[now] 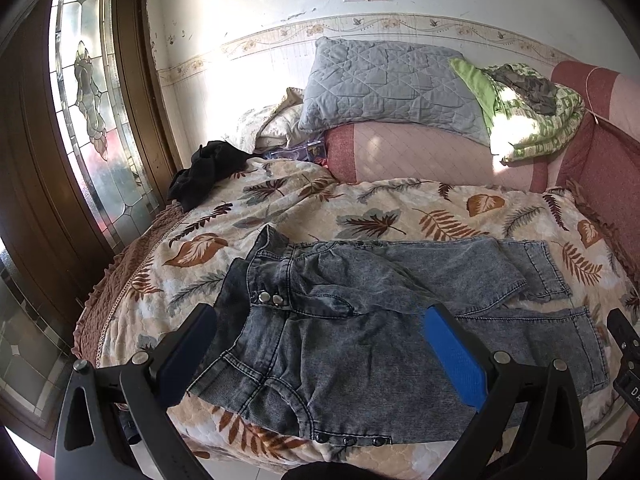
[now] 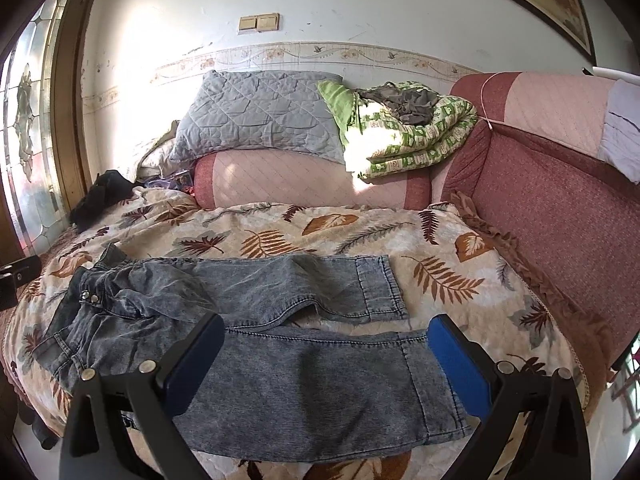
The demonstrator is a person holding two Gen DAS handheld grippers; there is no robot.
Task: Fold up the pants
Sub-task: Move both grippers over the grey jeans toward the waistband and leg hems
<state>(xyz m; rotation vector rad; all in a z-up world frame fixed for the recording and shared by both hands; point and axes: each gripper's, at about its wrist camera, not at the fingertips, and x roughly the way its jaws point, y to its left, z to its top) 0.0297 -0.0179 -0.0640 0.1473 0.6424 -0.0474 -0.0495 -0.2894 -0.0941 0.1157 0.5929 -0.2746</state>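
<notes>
Grey washed denim pants [image 1: 360, 320] lie spread flat on the leaf-print bedspread [image 1: 360, 208], waist to the left, both legs running right. My left gripper [image 1: 320, 320] is open and empty, hovering over the waist and hip area near the front edge. My right gripper [image 2: 326, 330] is open and empty, above the near leg of the pants [image 2: 312, 380] with its right finger by the cuff. The far leg [image 2: 288, 280] lies parallel behind it. A bit of the right gripper shows at the right edge of the left wrist view [image 1: 626, 352].
A black garment [image 1: 204, 172] lies at the bed's far left corner. A grey quilted pillow [image 1: 384, 84] and a green folded blanket [image 1: 532, 120] rest on the pink headboard cushion [image 1: 420, 152]. A wooden glass door [image 1: 92, 112] stands left; a red padded wall [image 2: 560, 208] stands right.
</notes>
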